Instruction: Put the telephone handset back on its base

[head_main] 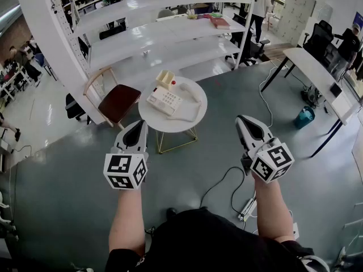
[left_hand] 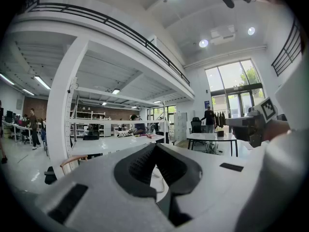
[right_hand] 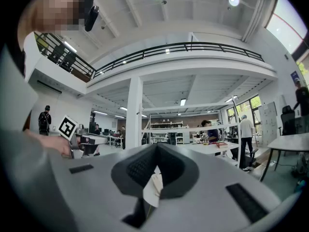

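- Head view for bearings: telephone base (head_main: 164, 100) lying on the round white table (head_main: 152, 123), handset (head_main: 190, 92) off its cradle, resting on the tabletop just right of the base.
- Both tools held near the body, well short of the table: left gripper (head_main: 138, 123) with jaws pressed together on nothing, right gripper (head_main: 241, 118) likewise closed and empty.
- Step in hand, as a judgement: reach and pick up. Part one gripper's jaws before arriving, come down across the handset's narrow middle, and clamp squarely so neither end droops.
- Then lift clear, line the handset up with the cradle and lower it flat. Keep the spare gripper ready to steady the base.
- Count: one handset, one base, one table, two grippers, one small beige box (head_main: 165, 79) at the table's far edge, one wooden chair (head_main: 116, 102) to the left.
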Tool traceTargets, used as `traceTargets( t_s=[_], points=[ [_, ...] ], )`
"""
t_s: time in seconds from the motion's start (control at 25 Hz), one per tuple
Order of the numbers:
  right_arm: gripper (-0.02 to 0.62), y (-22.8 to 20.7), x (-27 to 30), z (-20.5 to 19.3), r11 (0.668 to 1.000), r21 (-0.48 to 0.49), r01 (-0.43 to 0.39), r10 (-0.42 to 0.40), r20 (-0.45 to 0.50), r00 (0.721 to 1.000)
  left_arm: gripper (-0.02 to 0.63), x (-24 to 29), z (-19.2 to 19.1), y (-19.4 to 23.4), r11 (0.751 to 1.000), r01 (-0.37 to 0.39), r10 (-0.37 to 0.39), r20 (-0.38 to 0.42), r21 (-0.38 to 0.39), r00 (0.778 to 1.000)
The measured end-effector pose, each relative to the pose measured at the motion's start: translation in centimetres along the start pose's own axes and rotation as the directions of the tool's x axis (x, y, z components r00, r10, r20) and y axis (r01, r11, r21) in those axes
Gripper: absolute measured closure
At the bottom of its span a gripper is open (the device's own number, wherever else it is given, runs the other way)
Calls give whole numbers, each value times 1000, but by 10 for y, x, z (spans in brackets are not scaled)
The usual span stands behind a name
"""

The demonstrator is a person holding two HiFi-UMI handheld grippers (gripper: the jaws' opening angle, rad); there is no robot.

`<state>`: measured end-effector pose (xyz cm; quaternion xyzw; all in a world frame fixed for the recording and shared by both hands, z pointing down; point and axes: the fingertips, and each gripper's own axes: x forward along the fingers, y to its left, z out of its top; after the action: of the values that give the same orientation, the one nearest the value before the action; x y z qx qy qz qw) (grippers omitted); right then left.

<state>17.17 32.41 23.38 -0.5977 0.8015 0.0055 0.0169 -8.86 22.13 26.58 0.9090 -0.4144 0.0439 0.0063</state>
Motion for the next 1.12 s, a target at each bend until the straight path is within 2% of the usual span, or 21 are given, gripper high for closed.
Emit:
traceTargets(
  t_s=[0.64,0.88,1.04,1.12],
  points=[
    [592,-34,-43,8,1000,7,-5,5,23,1000,597,6,6,-49,1000,-8,8,2,9,1000],
    [589,-46,-57,3,998,48,-32,32,8,999,597,7,5,-73,1000,-13,13,-5,14,1000],
    [491,-49,-61,2,997,64,-49,48,17,999,597,7,2,-84,1000,-7,7,-14,24,1000],
    [463,-50,-61,2,996,69,-51,50,17,999,597,7,1,-85,1000,-5,6,-17,28,1000]
  ],
)
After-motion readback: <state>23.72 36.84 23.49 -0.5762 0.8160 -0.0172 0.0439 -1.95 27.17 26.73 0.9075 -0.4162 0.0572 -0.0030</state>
